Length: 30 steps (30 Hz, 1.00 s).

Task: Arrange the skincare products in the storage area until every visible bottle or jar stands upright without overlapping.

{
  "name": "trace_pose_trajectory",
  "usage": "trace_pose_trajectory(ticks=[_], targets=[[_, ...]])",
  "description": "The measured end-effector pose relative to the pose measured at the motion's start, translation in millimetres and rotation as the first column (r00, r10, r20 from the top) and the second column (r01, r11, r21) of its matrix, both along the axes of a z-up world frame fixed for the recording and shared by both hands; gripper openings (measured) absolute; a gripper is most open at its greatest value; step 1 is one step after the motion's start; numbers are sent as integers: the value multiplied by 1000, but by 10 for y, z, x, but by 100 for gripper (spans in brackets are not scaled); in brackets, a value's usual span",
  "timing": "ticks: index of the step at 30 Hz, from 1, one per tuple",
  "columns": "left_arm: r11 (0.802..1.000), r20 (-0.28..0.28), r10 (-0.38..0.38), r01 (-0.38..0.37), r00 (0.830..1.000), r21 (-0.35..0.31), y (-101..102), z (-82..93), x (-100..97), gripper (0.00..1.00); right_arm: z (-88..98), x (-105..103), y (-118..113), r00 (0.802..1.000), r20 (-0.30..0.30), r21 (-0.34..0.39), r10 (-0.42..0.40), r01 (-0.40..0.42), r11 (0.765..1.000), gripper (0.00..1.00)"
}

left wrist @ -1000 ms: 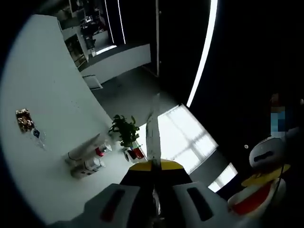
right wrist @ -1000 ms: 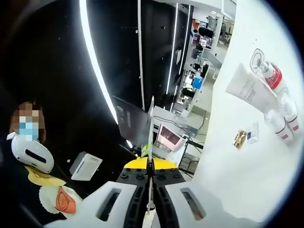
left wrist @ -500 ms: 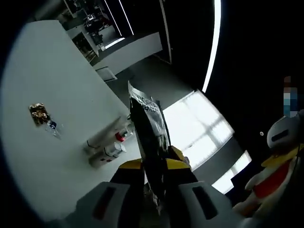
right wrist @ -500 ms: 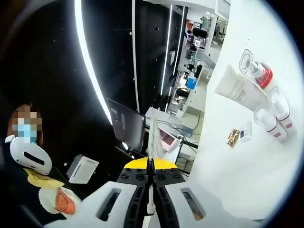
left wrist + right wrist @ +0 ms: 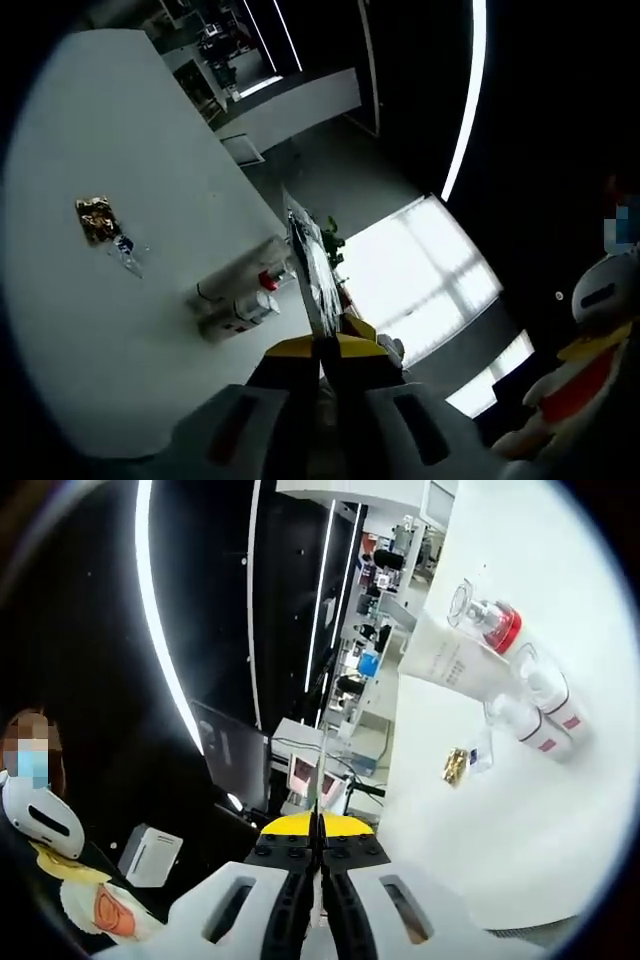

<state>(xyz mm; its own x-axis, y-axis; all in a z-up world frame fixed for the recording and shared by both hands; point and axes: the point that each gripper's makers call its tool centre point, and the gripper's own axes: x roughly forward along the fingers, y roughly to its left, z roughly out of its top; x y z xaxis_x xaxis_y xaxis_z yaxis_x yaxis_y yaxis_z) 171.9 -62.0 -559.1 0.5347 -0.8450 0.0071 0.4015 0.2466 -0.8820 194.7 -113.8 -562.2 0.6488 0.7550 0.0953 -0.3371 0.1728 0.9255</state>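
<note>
My left gripper (image 5: 322, 350) has its jaws pinched on a thin printed packet (image 5: 308, 275). Half a second ago the packet faced me broadside; now it stands nearly edge-on, rising toward 12 o'clock, so my wrist has rolled. My right gripper (image 5: 318, 825) is pressed shut on a thin sheet (image 5: 320, 780) seen as a bare sliver; I cannot tell what it is.

The skincare cluster has not stirred; it has only slid across both views as my hands moved. In the left gripper view it lies at 10 o'clock of the jaws: a white tube (image 5: 235, 283) and a bottle (image 5: 240, 312) on their sides, touching. In the right gripper view it sits at 1 o'clock: the white tube (image 5: 448, 663), a red-collared pump bottle (image 5: 490, 622), and two clear-capped bottles (image 5: 545, 688) (image 5: 530, 728), all lying down and crowded together. So nothing is upright yet; I judge the real work is hardly begun, and both tools are occupied.

The white table (image 5: 90, 340) gives wide bare room at 8 o'clock of the cluster, where only a gold wrapper (image 5: 97, 218) and a small clear sachet (image 5: 127, 252) lie apart from it. The table's edge runs just past the bottles toward 3 o'clock, with a green plant (image 5: 330, 238) beyond — I would stand things up away from that drop.
</note>
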Motion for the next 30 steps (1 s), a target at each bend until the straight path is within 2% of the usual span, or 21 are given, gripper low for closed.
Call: trace_pose_trajectory(ticks=[4, 9, 11, 14, 16, 20, 24, 30], targets=[[1000, -3, -9, 9, 1000, -18, -6, 30, -5, 0, -16, 8, -10, 1000, -3, -19, -3, 3, 1000, 1], [999, -15, -13, 12, 1000, -31, 3, 31, -6, 0, 2, 6, -4, 999, 54, -76, -3, 7, 997, 2], [999, -20, -15, 14, 1000, -35, 7, 30, -4, 0, 17, -2, 2, 995, 100, -99, -5, 15, 995, 2], [999, -21, -24, 24, 999, -22, 2, 16, -18, 0, -45, -24, -9, 989, 150, -181, 12, 16, 983, 4], [1000, -21, -27, 27, 999, -10, -1, 0, -24, 0, -77, -32, -8, 985, 169, -224, 19, 20, 974, 5], [1000, -29, -28, 28, 999, -2, -3, -36, -37, 0, -94, -50, -18, 981, 194, -257, 27, 24, 966, 6], [1000, -42, -27, 28, 999, 13, -1, -86, -41, 0, -170, -81, -27, 976, 208, -329, 63, 10, 944, 15], [999, -71, -33, 36, 997, 38, 3, -208, -49, 0, -196, -96, -94, 969, 233, -370, 77, 15, 929, 28]])
